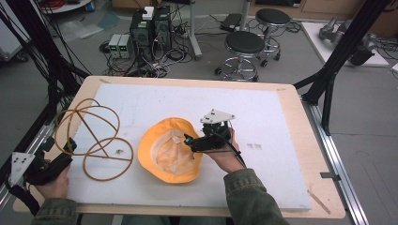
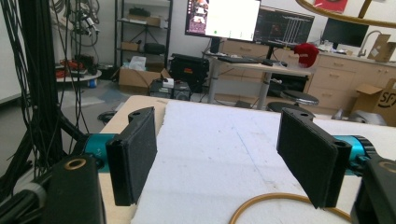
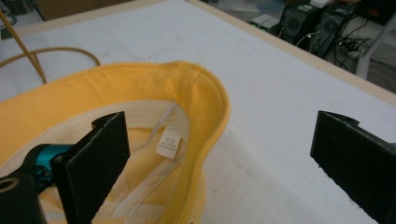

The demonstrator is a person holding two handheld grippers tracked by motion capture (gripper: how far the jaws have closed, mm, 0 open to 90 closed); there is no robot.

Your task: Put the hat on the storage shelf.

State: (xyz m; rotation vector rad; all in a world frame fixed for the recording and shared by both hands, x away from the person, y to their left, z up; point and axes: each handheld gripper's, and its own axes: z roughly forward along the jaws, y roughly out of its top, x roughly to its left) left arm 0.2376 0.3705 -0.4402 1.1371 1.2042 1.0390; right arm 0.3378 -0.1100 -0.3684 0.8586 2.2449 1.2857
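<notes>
Nothing is grasped yet: the yellow hat [image 1: 171, 150] lies brim-up mid-tabletop, the right gripper [image 1: 191, 142] spread over its brim, the left gripper [image 2: 224, 161] spread near the front-left corner.

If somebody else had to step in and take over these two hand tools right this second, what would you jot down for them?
Right gripper: open, over the near right brim of the yellow hat, one jaw above the hat's inside, the other beyond the brim; nothing gripped.
Left gripper: open and empty at the table's left edge, beside the wire hat stand.
The hat lies upside down mid-table on the white mat, its lining and label facing up. The stand sits to its left, apart from it.
Done: nothing picked up yet.
Left, probably: close on the brim, lift the hat, take it to the stand.
</notes>
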